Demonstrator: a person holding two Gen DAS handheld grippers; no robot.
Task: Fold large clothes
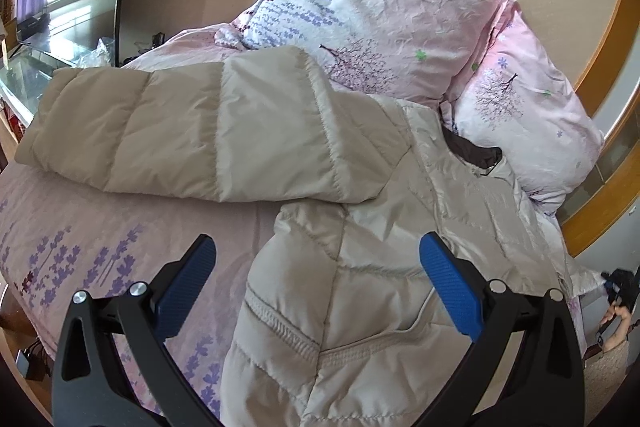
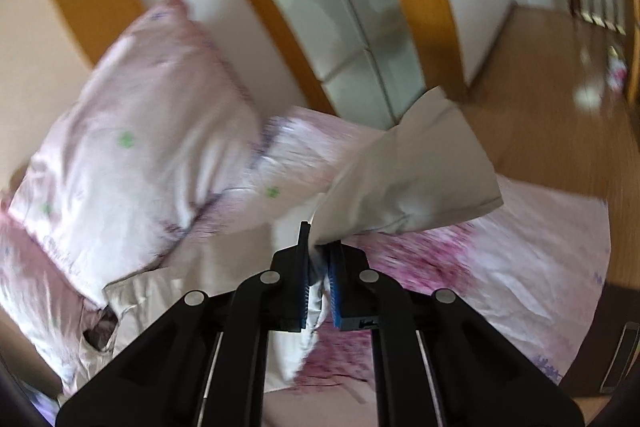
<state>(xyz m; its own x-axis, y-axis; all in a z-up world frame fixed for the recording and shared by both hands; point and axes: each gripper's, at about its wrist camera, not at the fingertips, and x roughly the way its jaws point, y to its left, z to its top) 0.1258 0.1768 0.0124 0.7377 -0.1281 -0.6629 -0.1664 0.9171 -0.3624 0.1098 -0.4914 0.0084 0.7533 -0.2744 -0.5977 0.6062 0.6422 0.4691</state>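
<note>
A beige quilted puffer jacket (image 1: 360, 267) lies on the bed in the left wrist view, collar toward the pillows, one sleeve (image 1: 180, 127) spread out to the left. My left gripper (image 1: 316, 267) is open and empty, held over the jacket's side near the armpit. In the right wrist view my right gripper (image 2: 320, 255) is shut on the jacket's other sleeve (image 2: 412, 179) and holds its cuff end lifted above the bed. The view is blurred by motion.
Two pink floral pillows (image 1: 380, 19) (image 2: 132, 147) lean at the bed's head. The pink lavender-print sheet (image 1: 100, 235) covers the bed. A wood-framed glass door (image 2: 340, 7) and wooden floor (image 2: 540, 87) lie beyond. A glass cabinet (image 1: 28, 75) stands at far left.
</note>
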